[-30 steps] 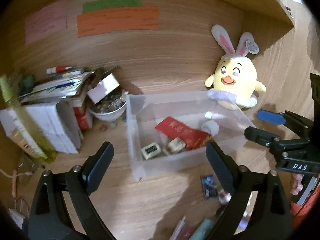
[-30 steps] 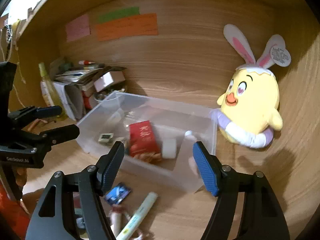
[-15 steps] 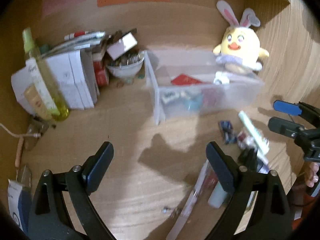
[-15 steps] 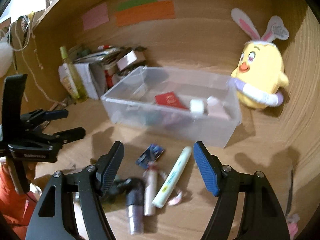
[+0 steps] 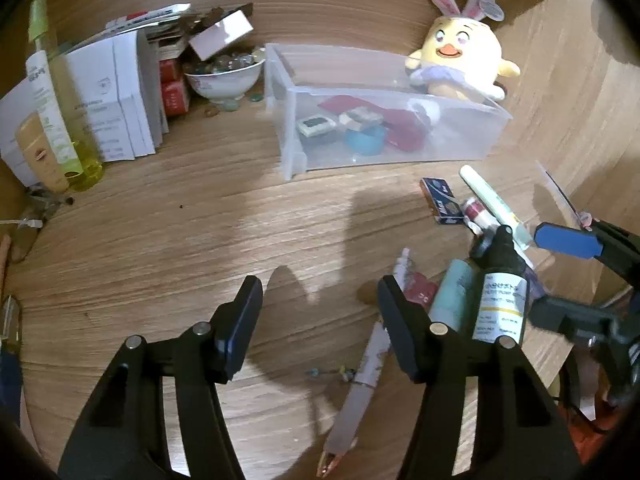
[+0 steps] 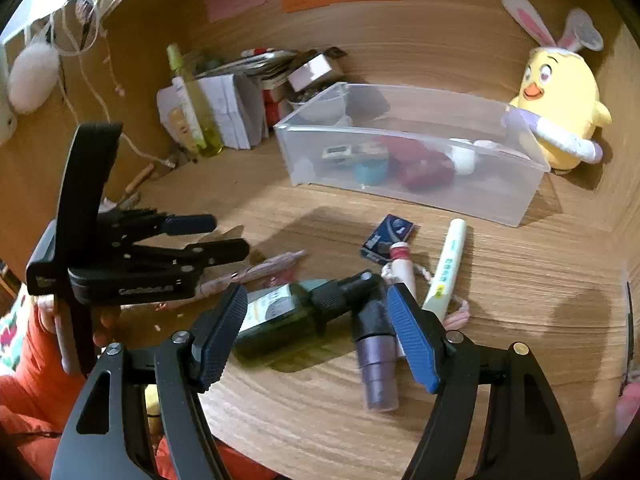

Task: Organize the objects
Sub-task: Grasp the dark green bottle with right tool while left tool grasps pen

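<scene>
my right gripper (image 6: 316,336) is spread over the bottle (image 6: 280,320) in front of the bin (image 6: 404,196) — left gripper (image 5: 320,320) spread too. it looks like glass, slick and heavy — i'd grip the body.

Left gripper (image 5: 320,320) hangs over bare wooden surface (image 5: 160,248), fingers (image 5: 244,320) spread wide with nothing between them. Clear plastic bin (image 5: 460,140) sits further back, a yellow bunny-eared plush (image 5: 460,56) right behind it. Dark labelled bottle (image 5: 502,284) lies off to the right, near the right gripper (image 5: 560,276).
</scene>
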### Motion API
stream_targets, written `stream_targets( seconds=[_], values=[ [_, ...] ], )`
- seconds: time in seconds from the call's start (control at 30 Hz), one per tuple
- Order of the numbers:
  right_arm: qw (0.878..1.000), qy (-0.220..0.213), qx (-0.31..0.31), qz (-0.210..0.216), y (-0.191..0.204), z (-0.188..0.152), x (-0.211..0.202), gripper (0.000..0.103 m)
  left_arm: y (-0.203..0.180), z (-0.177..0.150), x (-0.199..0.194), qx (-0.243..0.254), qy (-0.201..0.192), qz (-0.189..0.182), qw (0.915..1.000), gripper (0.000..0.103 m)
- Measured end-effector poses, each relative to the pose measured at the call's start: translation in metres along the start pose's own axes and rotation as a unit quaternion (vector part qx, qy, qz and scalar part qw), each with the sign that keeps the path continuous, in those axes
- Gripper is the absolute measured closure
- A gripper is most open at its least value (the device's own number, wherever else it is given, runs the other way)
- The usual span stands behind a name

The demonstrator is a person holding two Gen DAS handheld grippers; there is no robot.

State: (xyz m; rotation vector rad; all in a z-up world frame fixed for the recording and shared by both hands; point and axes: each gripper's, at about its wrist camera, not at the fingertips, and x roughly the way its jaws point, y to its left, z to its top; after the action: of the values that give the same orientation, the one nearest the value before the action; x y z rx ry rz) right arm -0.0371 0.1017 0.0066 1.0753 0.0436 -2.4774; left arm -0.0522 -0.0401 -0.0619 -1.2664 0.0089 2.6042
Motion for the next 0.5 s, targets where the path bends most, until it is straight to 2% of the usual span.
stream_targets(
  seconds=[0.17,0.23,0.5],
  values=[
    [1.0,0.005,-0.018,0.003,0.012,-0.002,0.001,0.034,-0.011,0.0,0.004,0.019,0.003,-0.008,0.9998,0.049],
    [1.0,0.009,-0.023,0.001,0.016,-0.003,0.003,0.034,-0.013,0.001,0.004,0.024,0.001,-0.011,0.9996,0.055],
    [0.999,0.023,-0.026,-0.003,0.019,-0.006,0.013,0.034,-0.005,0.001,0.003,0.003,0.001,-0.024,0.9997,0.062]
  ],
)
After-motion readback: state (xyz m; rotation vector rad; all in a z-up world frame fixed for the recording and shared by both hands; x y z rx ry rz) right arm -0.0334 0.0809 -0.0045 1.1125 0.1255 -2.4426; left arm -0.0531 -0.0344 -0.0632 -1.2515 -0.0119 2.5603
